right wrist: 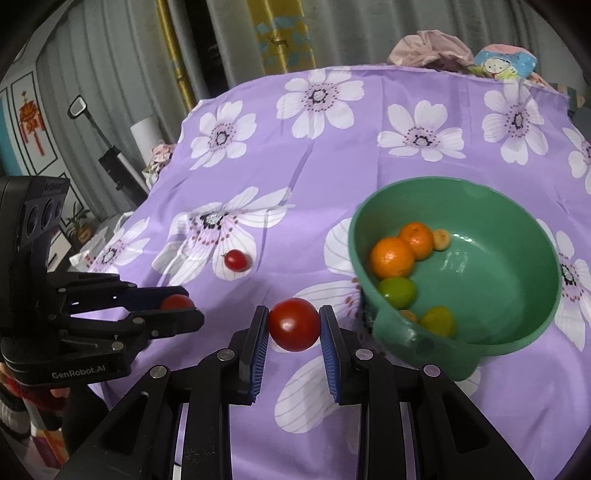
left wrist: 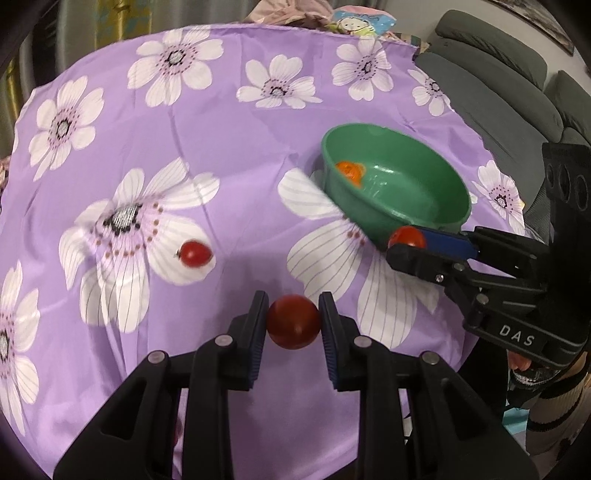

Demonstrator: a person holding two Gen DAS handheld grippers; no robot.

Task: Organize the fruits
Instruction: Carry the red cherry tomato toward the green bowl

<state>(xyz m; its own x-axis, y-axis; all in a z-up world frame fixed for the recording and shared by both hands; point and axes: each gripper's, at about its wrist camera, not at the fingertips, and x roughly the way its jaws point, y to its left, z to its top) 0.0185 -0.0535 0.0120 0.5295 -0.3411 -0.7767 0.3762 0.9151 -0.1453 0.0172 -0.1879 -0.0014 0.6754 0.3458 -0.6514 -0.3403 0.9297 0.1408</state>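
Note:
My left gripper (left wrist: 293,319) is shut on a red tomato (left wrist: 293,322) just above the purple flowered cloth (left wrist: 229,147). My right gripper (right wrist: 294,324) is shut on another red tomato (right wrist: 294,325), close to the left of the green bowl (right wrist: 517,343). The left wrist view shows the right gripper (left wrist: 404,243) with its tomato (left wrist: 407,236) at the bowl's (left wrist: 424,221) near rim. From the right wrist view, the left gripper (right wrist: 184,308) holds its tomato (right wrist: 176,302) at the left. A third small tomato (left wrist: 195,253) lies loose on the cloth (right wrist: 332,155). The bowl holds oranges (right wrist: 392,257) and green fruits (right wrist: 397,291).
A grey sofa (left wrist: 491,85) stands beyond the table's right side. Bundled cloth (right wrist: 432,50) and a cartoon-printed item (right wrist: 502,64) lie at the far edge. Curtains (right wrist: 280,33) hang behind. A person's hand (right wrist: 55,393) grips the left tool.

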